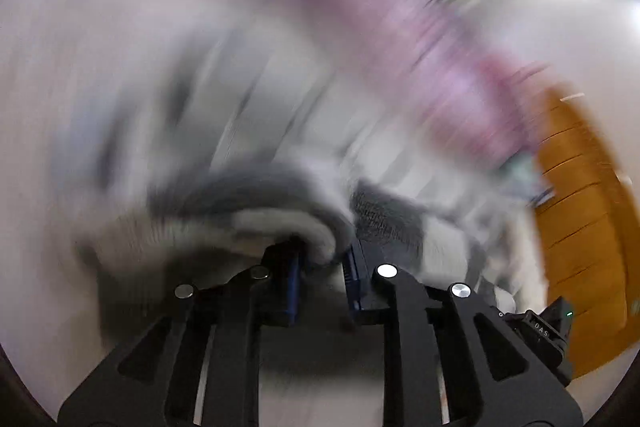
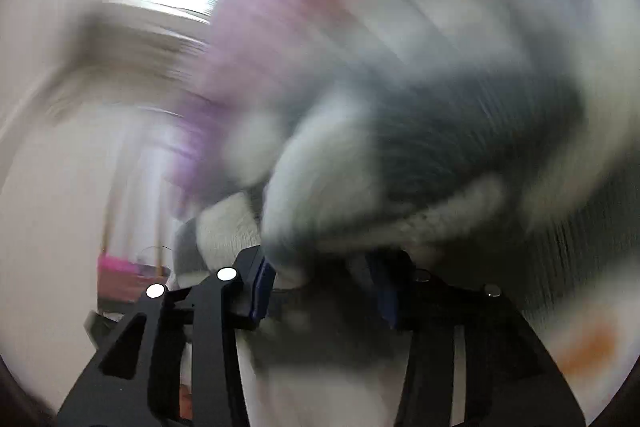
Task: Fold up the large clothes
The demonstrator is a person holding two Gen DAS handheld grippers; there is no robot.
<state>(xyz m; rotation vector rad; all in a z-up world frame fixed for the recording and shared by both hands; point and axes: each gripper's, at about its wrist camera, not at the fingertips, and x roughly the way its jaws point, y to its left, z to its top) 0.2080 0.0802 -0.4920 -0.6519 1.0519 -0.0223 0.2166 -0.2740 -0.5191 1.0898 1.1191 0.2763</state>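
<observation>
A thick, soft grey-and-white knit garment (image 1: 280, 223) is gripped at its rolled edge, low in both frames, by the left gripper (image 1: 320, 263) and right gripper (image 2: 320, 279); it is judged floppy and best held by hems.

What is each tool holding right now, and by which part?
Each tool, left and right, grips a bunched fold of the grey and white knit garment between its pads. Motion blur hides which part of the garment.

Left gripper (image 1: 322, 259): fingers clamp a thick fold of the grey-and-white garment (image 1: 280, 215).
Background: blurred purple fabric (image 1: 440, 67); orange wooden surface (image 1: 580, 227) at right.
</observation>
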